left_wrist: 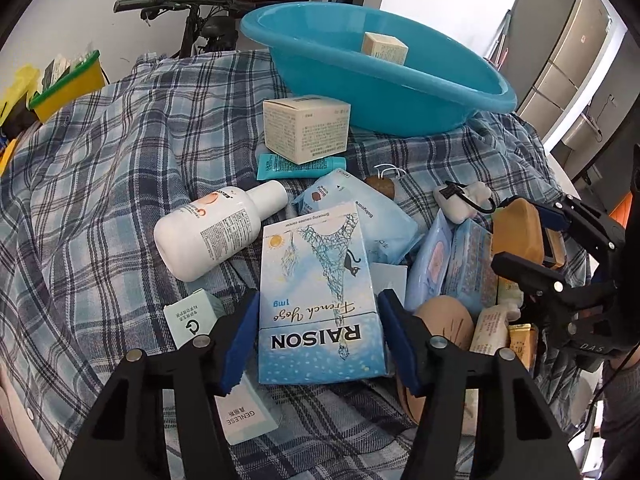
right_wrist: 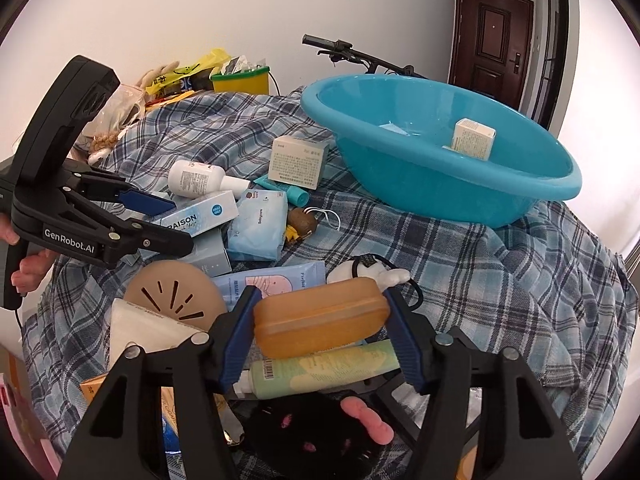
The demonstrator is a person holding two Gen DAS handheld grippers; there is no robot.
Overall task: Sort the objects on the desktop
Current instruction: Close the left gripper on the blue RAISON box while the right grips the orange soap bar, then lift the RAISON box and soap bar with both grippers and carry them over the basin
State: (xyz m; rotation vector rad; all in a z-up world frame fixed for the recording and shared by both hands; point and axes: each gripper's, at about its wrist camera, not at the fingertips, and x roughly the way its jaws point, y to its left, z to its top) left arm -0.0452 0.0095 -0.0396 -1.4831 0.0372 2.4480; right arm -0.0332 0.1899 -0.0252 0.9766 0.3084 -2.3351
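Plaid cloth (left_wrist: 100, 184), rumpled, covers the desk and bears the whole lot; a blue basin (left_wrist: 400, 112) at the far side already holds one small carton (left_wrist: 384, 48).

Left to right across the heap:

- White bottle (left_wrist: 216, 232), lying on its side, near the left gripper. Round; likely to roll if the heap shifts.
- Raison box (left_wrist: 320, 300), pale blue, flat on top of other packs. Left gripper (left_wrist: 318, 338) straddles its near end, blue pads at both long edges and seemingly just touching. Risk: the box is thin card and rests on a mint carton (left_wrist: 192, 320); a lift may drag that along or crush the walls.
- Beige carton (left_wrist: 308, 128) and teal tube (left_wrist: 300, 166), just before the basin, untouched.
- Wipes packs (left_wrist: 460, 264), soft, leaning against each other.
- Amber case (right_wrist: 320, 324), rounded, atop a green tube (right_wrist: 320, 372). Right gripper (right_wrist: 320, 328) is clamped on its two ends. Risk: smooth curved ends could slip from the pads when raised.

Both grippers work close together; a joint lift toward the basin could knock them into each other.
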